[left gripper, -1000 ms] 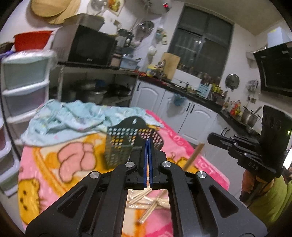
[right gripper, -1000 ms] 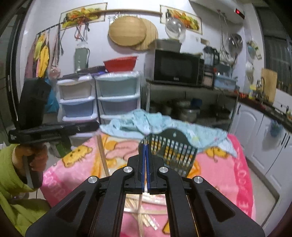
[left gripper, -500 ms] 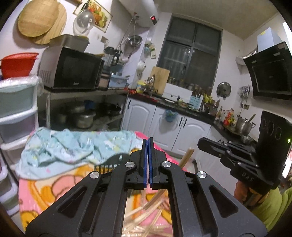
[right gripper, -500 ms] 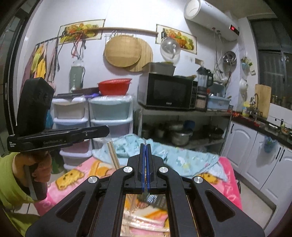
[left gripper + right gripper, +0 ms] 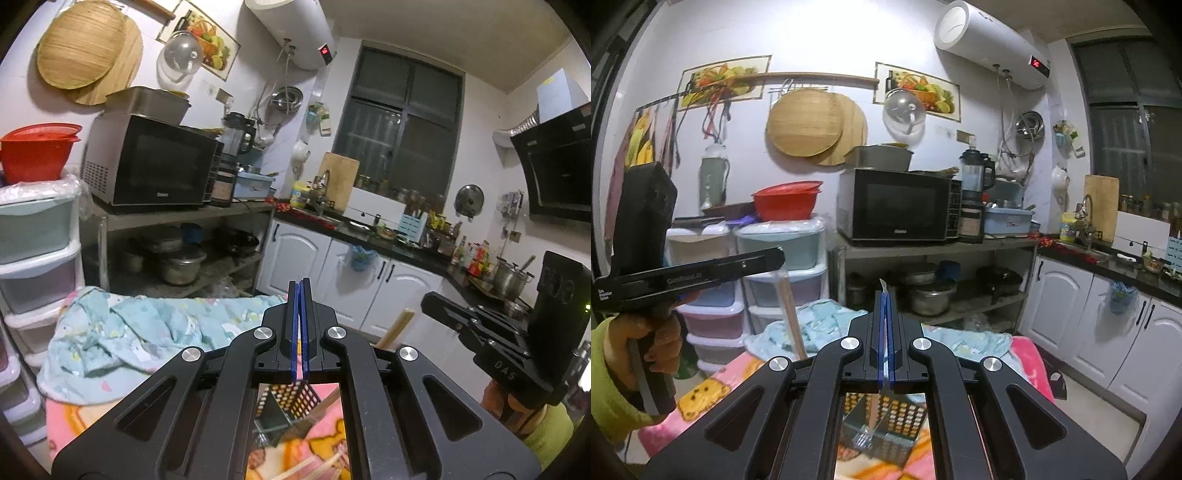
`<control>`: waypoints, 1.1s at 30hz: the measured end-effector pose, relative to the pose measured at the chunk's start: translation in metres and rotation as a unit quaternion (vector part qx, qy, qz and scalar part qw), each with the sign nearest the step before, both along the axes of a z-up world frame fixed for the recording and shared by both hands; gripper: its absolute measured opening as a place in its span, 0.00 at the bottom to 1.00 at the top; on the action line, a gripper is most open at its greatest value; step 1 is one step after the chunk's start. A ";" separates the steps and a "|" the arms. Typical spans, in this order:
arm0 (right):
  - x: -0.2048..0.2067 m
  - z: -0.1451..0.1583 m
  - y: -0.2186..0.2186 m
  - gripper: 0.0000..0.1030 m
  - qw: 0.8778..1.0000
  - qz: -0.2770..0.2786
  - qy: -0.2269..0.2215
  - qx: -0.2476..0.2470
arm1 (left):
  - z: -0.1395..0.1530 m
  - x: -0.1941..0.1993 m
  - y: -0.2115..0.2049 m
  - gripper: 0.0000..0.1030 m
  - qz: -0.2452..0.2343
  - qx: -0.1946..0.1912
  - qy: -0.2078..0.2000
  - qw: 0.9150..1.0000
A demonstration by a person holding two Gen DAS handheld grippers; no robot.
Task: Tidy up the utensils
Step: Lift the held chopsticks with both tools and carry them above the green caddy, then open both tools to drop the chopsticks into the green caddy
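My left gripper (image 5: 299, 284) is shut; in the right wrist view it (image 5: 772, 258) holds a wrapped pair of wooden chopsticks (image 5: 790, 314) hanging down. My right gripper (image 5: 884, 291) is shut on another wrapped pair of chopsticks (image 5: 877, 402) whose lower end hangs over the black mesh utensil basket (image 5: 901, 417). In the left wrist view the right gripper (image 5: 436, 301) shows at right with its chopsticks (image 5: 397, 328) below it. The basket (image 5: 291, 398) and loose chopsticks (image 5: 317, 465) on the pink blanket show through the left gripper's frame.
A crumpled light-blue cloth (image 5: 147, 332) lies at the table's far side. Plastic drawers (image 5: 783, 266), a microwave (image 5: 897, 206) on a metal shelf with pots, and white kitchen cabinets (image 5: 332, 269) stand beyond the table.
Both grippers have tilted upward and risen, each carrying its chopsticks. The table and basket have dropped to the bottom of both views.
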State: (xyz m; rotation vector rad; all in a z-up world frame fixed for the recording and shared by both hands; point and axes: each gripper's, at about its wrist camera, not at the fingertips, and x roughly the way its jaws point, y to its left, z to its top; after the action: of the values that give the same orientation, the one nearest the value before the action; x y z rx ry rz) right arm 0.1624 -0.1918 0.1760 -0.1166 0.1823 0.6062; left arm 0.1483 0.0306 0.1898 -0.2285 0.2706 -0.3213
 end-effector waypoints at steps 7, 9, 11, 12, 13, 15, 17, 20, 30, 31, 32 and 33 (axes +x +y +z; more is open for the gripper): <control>0.025 0.004 0.001 0.01 1.000 -0.015 0.008 0.004 | 0.004 0.022 -0.001 0.00 0.014 0.014 0.004 1.000; 0.030 0.003 0.002 0.01 1.000 -0.017 0.009 0.002 | 0.001 0.027 -0.002 0.00 0.017 0.019 0.006 1.000; 0.036 0.000 0.004 0.01 1.000 -0.021 0.011 -0.002 | -0.004 0.031 -0.001 0.00 0.021 0.023 0.010 0.999; 0.038 -0.001 0.005 0.01 1.000 -0.023 0.012 -0.004 | -0.007 0.035 -0.001 0.00 0.022 0.025 0.013 0.999; 0.042 -0.005 0.007 0.01 1.000 -0.024 0.016 -0.008 | -0.010 0.037 -0.001 0.00 0.023 0.026 0.016 0.999; 0.047 -0.009 0.009 0.01 0.999 -0.028 0.022 -0.013 | -0.018 0.041 0.000 0.00 0.027 0.029 0.024 0.999; 0.054 -0.017 0.012 0.01 0.999 -0.033 0.032 -0.019 | -0.024 0.045 0.002 0.00 0.030 0.029 0.031 0.999; 0.063 -0.028 0.017 0.01 0.998 -0.039 0.049 -0.027 | -0.035 0.051 0.004 0.00 0.034 0.031 0.045 0.998; 0.076 -0.067 0.015 0.44 0.992 -0.065 0.101 -0.031 | -0.070 0.047 0.020 0.44 0.055 0.025 0.080 0.995; 0.074 -0.070 0.012 0.45 0.992 -0.067 0.105 -0.029 | -0.071 0.044 0.021 0.47 0.059 0.026 0.080 0.995; 0.073 -0.071 0.009 0.46 0.991 -0.070 0.108 -0.028 | -0.073 0.040 0.023 0.54 0.065 0.026 0.080 0.994; 0.071 -0.073 0.006 0.50 0.991 -0.074 0.109 -0.025 | -0.074 0.037 0.024 0.60 0.069 0.026 0.079 0.994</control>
State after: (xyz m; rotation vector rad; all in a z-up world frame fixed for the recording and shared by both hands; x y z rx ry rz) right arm 0.2338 -0.1858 0.1034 -0.0854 0.4140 0.4663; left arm 0.1855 0.0550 0.1162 -0.2214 0.4176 -0.1582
